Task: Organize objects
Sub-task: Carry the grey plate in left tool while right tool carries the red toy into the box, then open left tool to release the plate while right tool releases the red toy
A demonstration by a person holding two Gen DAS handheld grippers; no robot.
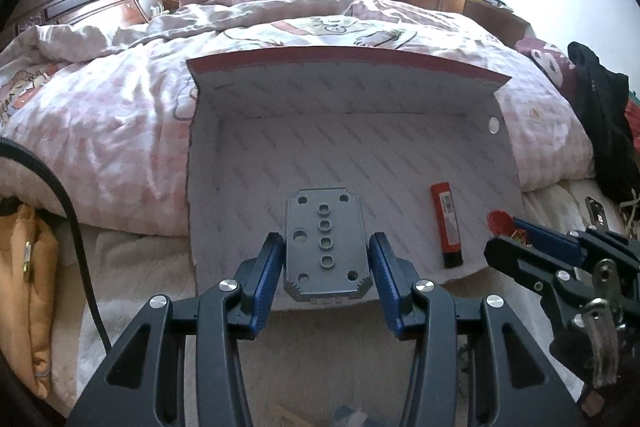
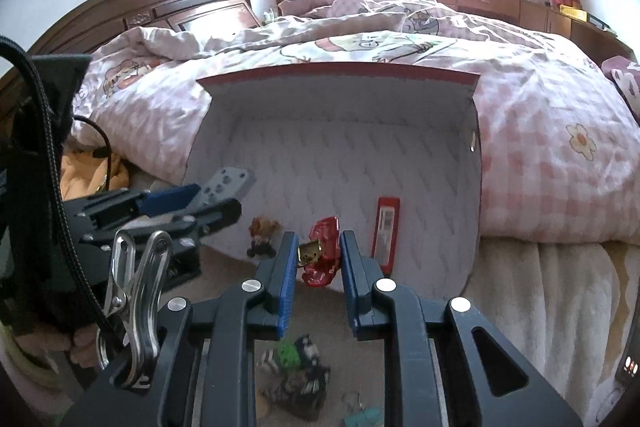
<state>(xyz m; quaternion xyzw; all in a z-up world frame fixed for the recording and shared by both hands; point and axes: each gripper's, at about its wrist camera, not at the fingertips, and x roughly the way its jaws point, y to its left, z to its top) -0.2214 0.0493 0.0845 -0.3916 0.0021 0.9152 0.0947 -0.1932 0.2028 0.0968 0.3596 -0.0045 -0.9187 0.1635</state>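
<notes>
**Carrying two pieces toward the open box on the bed**

Holding both loads over the near edge of the box, I see the risks plainly. My left gripper [image 1: 324,259] has its jaws clenched on the flat grey metal plate with drilled holes [image 1: 325,247], pinched only along its two long edges; the blue pads [image 1: 267,269] reach just part of the way up it, so a jolt or a sudden tilt could let the plate pivot forward and slide out before it is over the box floor. My right gripper [image 2: 319,259] has its jaws closed nearly to their limit on the small glossy red toy figure with a gold part [image 2: 322,255]. That shape is lumpy and shiny, and the grip sits on one narrow part of it, so I judge it could twist or squirt free.

The two grippers travel close together, the right one just to the right of the left, and a careless swing could knock them against each other.

The large open cardboard box with a white patterned lining and red rim [image 1: 400,59] lies on the pink checked quilt [image 1: 120,131], soft ground that may let it shift. Inside, near its front right, lies one red and black rectangular tube-like pack [image 1: 446,223]; the rest of the floor shows bare. A small brown figure [image 2: 262,235] stands near the box's near left edge, whether inside I cannot tell.
</notes>
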